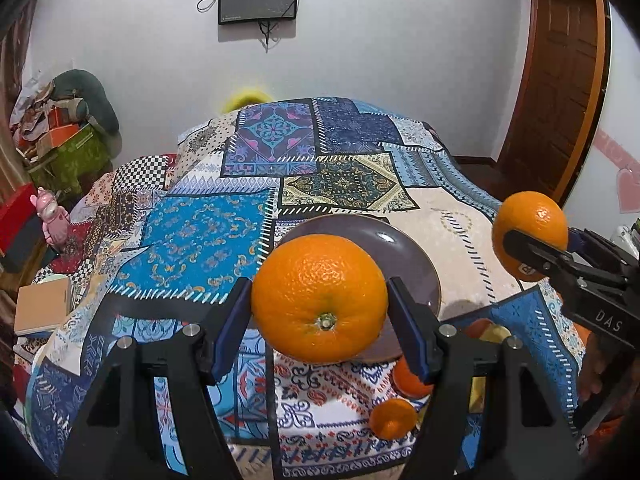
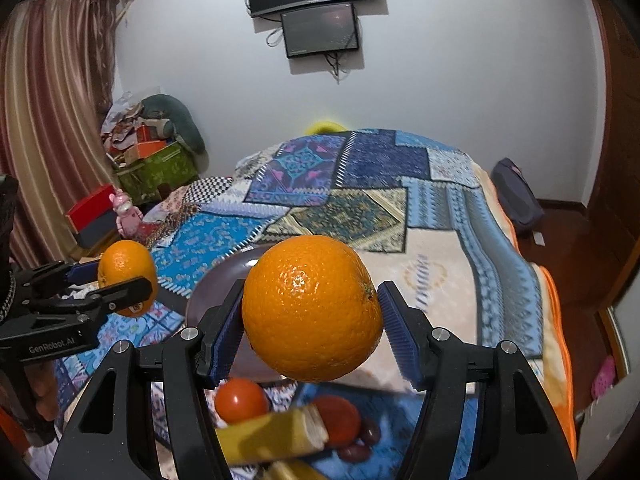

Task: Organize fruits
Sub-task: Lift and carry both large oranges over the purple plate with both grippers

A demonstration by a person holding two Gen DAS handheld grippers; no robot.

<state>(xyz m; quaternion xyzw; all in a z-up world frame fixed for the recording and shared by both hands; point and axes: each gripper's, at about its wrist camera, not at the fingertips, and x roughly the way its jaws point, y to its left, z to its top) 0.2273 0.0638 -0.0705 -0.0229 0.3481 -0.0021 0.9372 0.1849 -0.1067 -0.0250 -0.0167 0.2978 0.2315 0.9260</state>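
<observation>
My left gripper is shut on an orange and holds it above the near edge of a grey-purple plate on the patchwork bedspread. My right gripper is shut on a second orange, held above the same plate. Each gripper shows in the other's view: the right one with its orange at the right, the left one with its orange at the left. Below lie small tangerines, tomatoes, a banana and dark red fruits.
The bed carries a patchwork blanket. Boxes and clutter stand at the left wall, with a pink toy and a book. A wooden door is at the right. A dark bag lies on the bed's far right.
</observation>
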